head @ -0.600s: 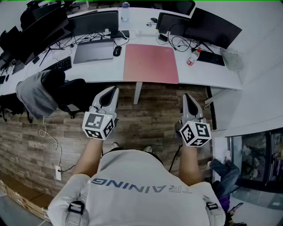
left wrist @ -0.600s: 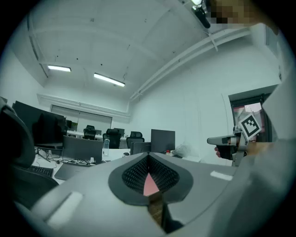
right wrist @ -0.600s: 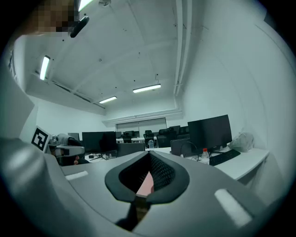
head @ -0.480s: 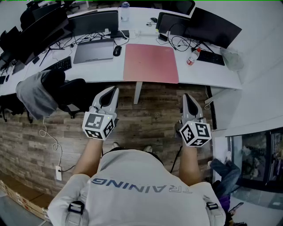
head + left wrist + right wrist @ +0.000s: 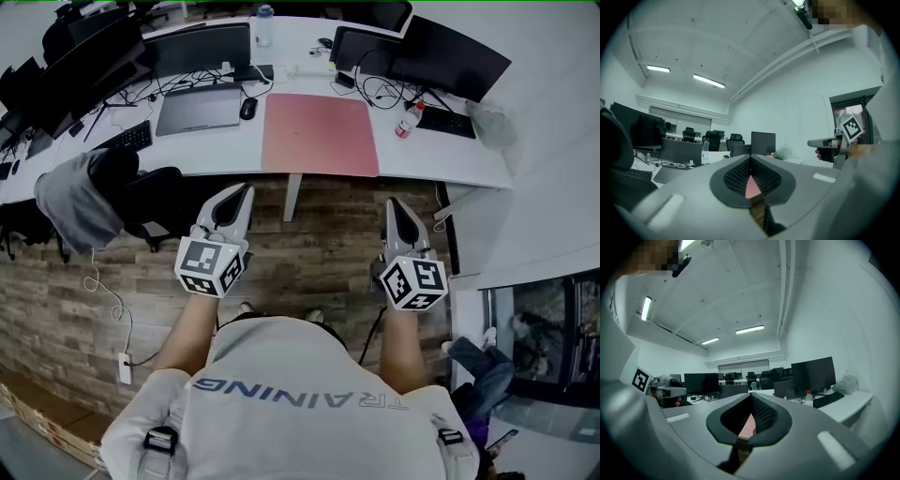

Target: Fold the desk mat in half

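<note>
pink desk mat (image 5: pixel 320 134) lies flat on the white tabletop (image 5: pixel 422 155), at its near edge; long axis looks left-right, though the lens warps it. my left tool (image 5: pixel 246 187) and right tool (image 5: pixel 395 202) are both clenched on nothing, pointing toward the mat, well short of it.

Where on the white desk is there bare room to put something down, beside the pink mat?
Two bare patches on the desk: the front strip before the closed laptop, left of the desk mat, and the strip right of it, before the bottle and keyboard. Behind the mat, cables and monitors crowd it.
</note>
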The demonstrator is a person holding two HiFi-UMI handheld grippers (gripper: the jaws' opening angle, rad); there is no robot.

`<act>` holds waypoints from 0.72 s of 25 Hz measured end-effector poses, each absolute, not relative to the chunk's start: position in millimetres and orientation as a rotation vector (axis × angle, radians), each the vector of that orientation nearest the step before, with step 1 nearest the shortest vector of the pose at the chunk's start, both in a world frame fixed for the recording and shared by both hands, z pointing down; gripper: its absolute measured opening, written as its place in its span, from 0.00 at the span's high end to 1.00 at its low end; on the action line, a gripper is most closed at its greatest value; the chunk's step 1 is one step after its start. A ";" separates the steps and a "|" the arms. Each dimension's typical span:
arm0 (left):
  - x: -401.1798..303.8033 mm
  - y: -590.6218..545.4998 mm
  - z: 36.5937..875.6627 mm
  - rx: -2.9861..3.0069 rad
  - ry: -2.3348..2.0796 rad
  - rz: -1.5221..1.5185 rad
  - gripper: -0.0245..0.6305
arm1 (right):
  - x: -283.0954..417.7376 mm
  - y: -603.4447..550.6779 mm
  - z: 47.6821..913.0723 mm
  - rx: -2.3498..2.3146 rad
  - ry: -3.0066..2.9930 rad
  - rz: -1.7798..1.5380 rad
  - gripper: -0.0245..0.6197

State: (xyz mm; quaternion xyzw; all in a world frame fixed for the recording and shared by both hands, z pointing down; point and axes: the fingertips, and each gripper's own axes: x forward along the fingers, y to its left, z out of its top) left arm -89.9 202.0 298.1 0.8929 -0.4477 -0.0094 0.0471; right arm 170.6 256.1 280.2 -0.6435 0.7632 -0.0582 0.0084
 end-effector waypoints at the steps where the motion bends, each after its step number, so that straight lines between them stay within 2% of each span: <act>1: -90.8 201.9 298.5 2.723 -1.365 -0.028 0.96 | 169.6 255.9 280.3 -2.010 2.384 -0.183 0.94; 11: -111.7 194.5 304.9 2.711 -1.346 -0.036 0.96 | 150.8 255.5 281.2 -1.989 2.358 -0.210 0.94; 18: -147.3 187.7 320.5 2.710 -1.289 -0.035 0.96 | 107.8 253.8 293.1 -2.033 2.355 -0.221 0.94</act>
